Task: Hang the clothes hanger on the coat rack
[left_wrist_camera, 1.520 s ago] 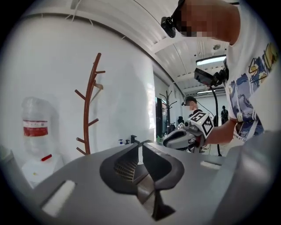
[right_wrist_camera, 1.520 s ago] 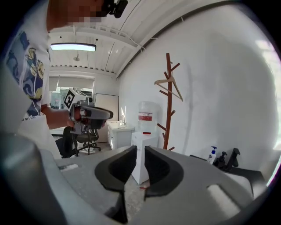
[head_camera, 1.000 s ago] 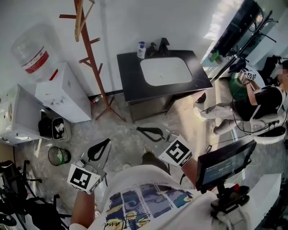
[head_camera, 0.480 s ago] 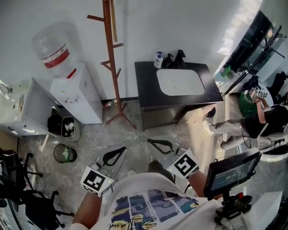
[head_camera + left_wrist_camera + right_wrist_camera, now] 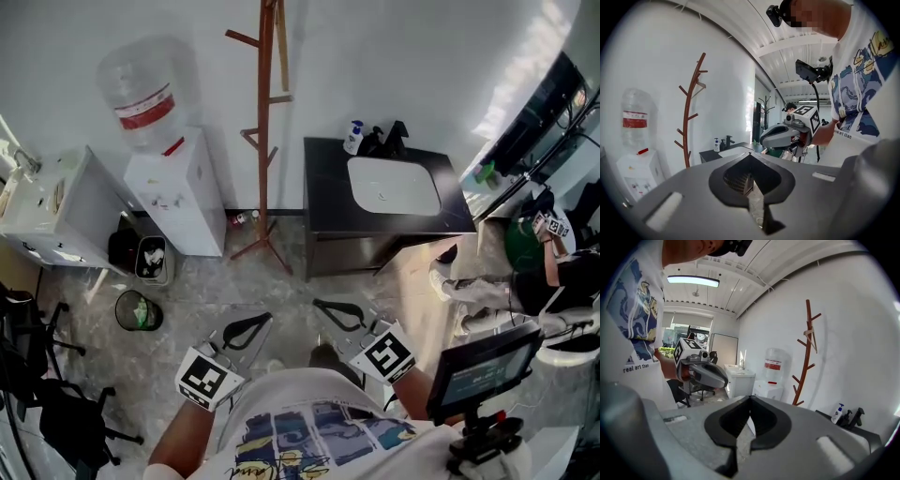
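My left gripper (image 5: 265, 320) and right gripper (image 5: 319, 305) were both pinched together, holding nothing. At twelve o'clock, well apart, stood the coat rack (image 5: 265, 141), with the clothes hanger (image 5: 282, 52) seemingly already hung near its top. I judged the hanging done; the next move called only for backing off.

Coat rack (image 5: 265, 131) at upper centre against the wall, water dispenser (image 5: 178, 202) left of it, bottle (image 5: 145, 89) on the dispenser, worktop (image 5: 328, 202) right of the rack, sink (image 5: 394, 186) set in it, soap bottle (image 5: 353, 138) at its rear edge, waste bin (image 5: 138, 310) on the floor (image 5: 281, 300) at left.
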Demonstrator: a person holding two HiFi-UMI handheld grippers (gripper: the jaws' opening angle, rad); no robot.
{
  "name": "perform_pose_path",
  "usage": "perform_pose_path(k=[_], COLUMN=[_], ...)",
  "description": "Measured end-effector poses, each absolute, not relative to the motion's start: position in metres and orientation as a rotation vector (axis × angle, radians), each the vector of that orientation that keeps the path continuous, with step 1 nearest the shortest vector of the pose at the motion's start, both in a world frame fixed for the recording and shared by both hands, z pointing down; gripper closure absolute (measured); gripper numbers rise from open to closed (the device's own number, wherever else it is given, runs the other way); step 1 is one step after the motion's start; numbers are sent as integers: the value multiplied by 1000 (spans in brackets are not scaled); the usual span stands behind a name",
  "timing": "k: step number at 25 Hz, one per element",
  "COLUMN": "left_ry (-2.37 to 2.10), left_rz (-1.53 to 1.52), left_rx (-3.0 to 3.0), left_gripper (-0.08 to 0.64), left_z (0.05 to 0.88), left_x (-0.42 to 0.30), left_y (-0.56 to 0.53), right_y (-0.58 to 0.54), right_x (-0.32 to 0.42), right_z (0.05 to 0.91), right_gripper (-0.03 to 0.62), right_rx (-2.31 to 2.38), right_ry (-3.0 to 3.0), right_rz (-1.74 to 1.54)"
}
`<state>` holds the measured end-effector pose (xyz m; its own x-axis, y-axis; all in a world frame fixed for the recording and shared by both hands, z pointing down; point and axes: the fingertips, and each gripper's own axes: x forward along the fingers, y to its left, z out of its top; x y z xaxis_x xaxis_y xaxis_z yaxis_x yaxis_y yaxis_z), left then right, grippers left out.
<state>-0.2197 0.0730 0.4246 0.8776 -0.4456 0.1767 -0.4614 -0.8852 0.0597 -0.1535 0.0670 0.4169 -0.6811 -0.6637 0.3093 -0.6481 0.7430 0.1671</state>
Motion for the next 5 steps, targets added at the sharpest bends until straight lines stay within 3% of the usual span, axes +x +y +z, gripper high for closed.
perform_pose_path(k=[5], left_ry=[-702], left_rz=[245], left_rx=[2956], left_gripper=[554], left_z=[424], left_x=[-217], left_y=[76], right_y=[73], right_x=[-155], right_z=[425], right_gripper=[591], right_rx=[1001], right_ry=[-2575], right_rz=[-63])
